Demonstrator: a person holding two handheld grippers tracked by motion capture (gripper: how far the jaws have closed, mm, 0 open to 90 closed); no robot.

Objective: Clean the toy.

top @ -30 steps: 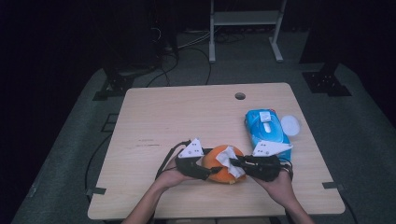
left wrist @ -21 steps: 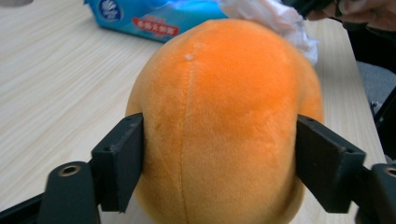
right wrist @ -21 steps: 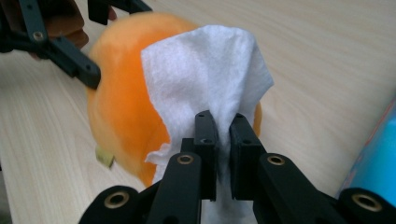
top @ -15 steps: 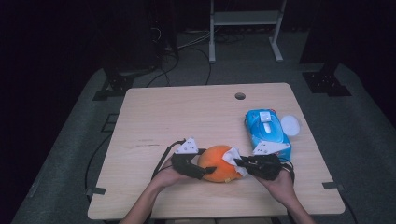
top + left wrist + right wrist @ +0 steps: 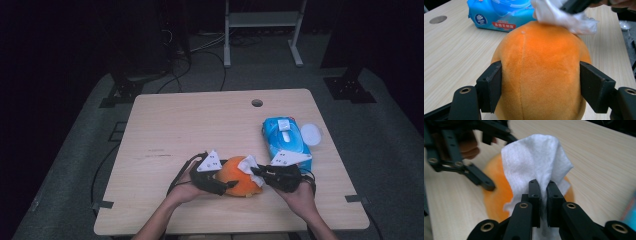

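Left claw (image 5: 540,82) spread round plush (image 5: 541,72), pads touching; right claw (image 5: 543,202) pinches wipe (image 5: 536,162). Steady plush w/ left, wipe top w/ light strokes.

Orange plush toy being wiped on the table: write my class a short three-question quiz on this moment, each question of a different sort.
1. True or false: the right gripper is shut on the white wipe.
2. What does the left gripper have between its jaws? A) blue wipes pack B) orange plush toy C) nothing
3. Which thing lies on the table just beyond the right hand?

Key
1. True.
2. B, the orange plush toy.
3. The blue wipes pack.
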